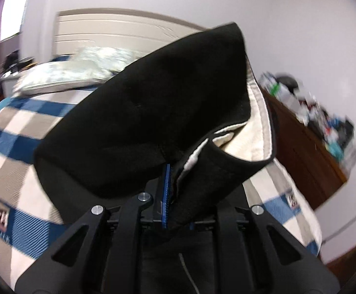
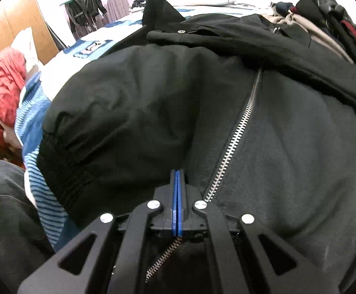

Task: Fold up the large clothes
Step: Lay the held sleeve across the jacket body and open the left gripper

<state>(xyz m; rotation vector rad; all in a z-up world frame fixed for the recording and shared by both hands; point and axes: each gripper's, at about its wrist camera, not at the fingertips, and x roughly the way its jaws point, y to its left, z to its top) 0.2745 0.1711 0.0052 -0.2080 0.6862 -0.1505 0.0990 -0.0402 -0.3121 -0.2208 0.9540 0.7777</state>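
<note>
Up close, the left gripper (image 1: 170,178) is pinching a fold of the black zip-front jacket with cream lining (image 1: 148,103), lifting that flap clear above the bed, so the pale inside shows at its open edge. Meanwhile the right gripper (image 2: 177,183) has its blue-padded fingers pressed together with no cloth visible between them, its tip resting on or just above the jacket's body beside the long silver metal zipper (image 2: 234,137). The jacket lies spread over the blue, white and beige striped bedspread (image 1: 14,132), its ribbed hem (image 2: 63,169) toward the near edge of the bed. By the look of it the fold is in an early stage: one portion is raised to be carried across, while the trunk lies broad and unfolded, with smoothing and further folds left. Room is tight on the far side, where a heap of dark mixed clothes (image 2: 324,14) crowds the jacket; the striped side offers more free bed.
</note>
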